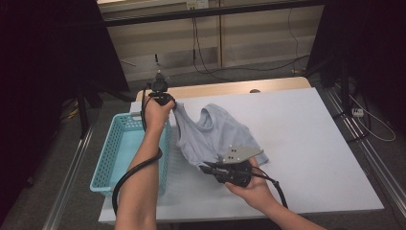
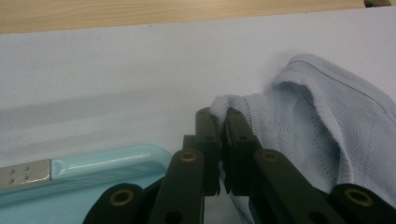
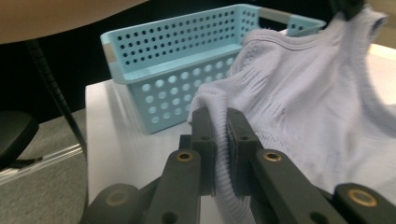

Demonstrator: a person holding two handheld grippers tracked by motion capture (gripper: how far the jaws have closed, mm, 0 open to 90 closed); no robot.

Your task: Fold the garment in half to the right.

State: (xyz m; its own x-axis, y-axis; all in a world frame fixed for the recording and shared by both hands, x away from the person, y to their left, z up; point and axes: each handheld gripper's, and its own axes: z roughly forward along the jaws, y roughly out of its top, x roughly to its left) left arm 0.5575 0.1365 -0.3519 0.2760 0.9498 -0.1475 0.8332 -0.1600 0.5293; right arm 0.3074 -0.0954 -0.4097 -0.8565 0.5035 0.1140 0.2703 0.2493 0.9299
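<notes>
A pale blue knit tank top (image 1: 210,132) hangs stretched between my two grippers above the white table (image 1: 306,143). My left gripper (image 1: 173,104), raised at the far side near the basket, is shut on one edge of the garment (image 2: 299,126); in the left gripper view the cloth is pinched between the black jaws of my left gripper (image 2: 222,114). My right gripper (image 1: 205,167), lower and nearer the front edge, is shut on the ribbed hem (image 3: 299,107); the fabric passes between the jaws of my right gripper (image 3: 219,116).
A light blue perforated plastic basket (image 1: 125,151) stands at the table's left edge, just beside the hanging garment; its wall (image 3: 187,56) faces the right gripper view. A wooden strip (image 1: 230,87) runs along the table's far edge. Dark curtains and cables stand beyond.
</notes>
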